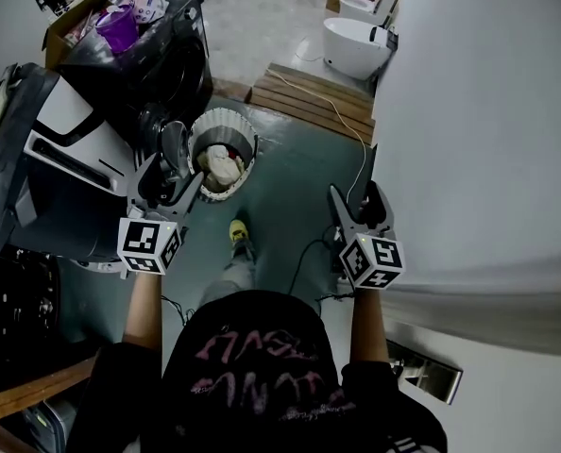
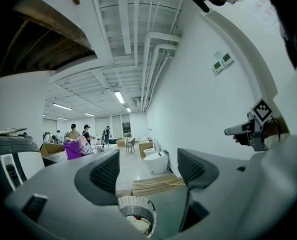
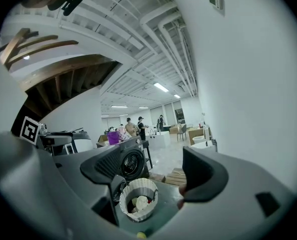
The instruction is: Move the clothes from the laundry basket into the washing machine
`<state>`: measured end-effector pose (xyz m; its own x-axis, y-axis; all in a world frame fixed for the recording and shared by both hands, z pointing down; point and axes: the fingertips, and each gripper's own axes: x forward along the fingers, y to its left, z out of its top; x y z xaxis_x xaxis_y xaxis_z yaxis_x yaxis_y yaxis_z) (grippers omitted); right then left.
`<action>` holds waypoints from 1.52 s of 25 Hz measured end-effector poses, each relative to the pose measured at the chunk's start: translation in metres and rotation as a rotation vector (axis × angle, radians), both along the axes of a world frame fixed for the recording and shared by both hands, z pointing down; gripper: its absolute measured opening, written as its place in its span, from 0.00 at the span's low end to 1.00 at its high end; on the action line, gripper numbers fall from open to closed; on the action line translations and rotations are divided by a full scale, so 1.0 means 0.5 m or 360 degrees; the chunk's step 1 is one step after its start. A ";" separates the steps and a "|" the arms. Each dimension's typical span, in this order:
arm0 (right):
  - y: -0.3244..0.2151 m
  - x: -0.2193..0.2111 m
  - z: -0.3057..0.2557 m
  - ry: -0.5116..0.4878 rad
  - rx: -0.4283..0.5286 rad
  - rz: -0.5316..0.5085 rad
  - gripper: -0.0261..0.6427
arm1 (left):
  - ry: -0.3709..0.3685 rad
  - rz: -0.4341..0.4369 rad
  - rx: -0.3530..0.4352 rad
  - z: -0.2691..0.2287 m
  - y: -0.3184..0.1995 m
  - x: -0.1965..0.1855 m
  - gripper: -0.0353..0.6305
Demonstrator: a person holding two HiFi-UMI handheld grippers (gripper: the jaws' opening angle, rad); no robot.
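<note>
A white ribbed laundry basket [image 1: 226, 128] stands on the green floor with pale clothes [image 1: 222, 166] inside. The black washing machine [image 1: 162, 59] stands just left of it; its round door [image 3: 132, 163] faces the basket [image 3: 138, 199]. My left gripper [image 1: 175, 163] hangs open over the basket's left rim, nothing between its jaws; its own view looks over the basket [image 2: 137, 211]. My right gripper [image 1: 356, 201] is held open and empty to the right of the basket, near the white wall. Each gripper shows in the other's view: the right gripper [image 2: 248, 129] and the left gripper [image 3: 53, 140].
A wooden pallet [image 1: 311, 97] and two white toilets [image 1: 356, 43] lie beyond the basket. A cable [image 1: 356, 149] trails along the wall. A purple bag [image 1: 120, 26] sits on the machine. A black-and-white appliance [image 1: 59, 149] stands at the left. People stand far off.
</note>
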<state>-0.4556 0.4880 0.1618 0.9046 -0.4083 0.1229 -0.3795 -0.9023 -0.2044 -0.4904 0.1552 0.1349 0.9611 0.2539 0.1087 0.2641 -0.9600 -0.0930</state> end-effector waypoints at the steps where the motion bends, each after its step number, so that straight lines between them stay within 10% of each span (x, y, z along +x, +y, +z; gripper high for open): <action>1: -0.004 0.016 0.002 -0.0006 -0.0001 0.0000 0.63 | -0.0007 0.0005 -0.0002 0.005 -0.003 0.020 0.59; 20: -0.214 0.551 0.065 -0.0159 -0.0013 -0.0033 0.63 | -0.0178 -0.0090 -0.0048 0.096 -0.233 0.528 0.59; 38: -0.503 0.823 0.003 -0.0005 0.0016 -0.0477 0.63 | -0.0133 -0.0472 -0.0160 0.118 -0.446 0.631 0.59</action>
<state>-0.0440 0.2367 0.1631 0.7432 -0.6581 0.1203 -0.6279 -0.7482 -0.2142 -0.1750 -0.0675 0.1938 0.9836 -0.0221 0.1790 -0.0255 -0.9995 0.0166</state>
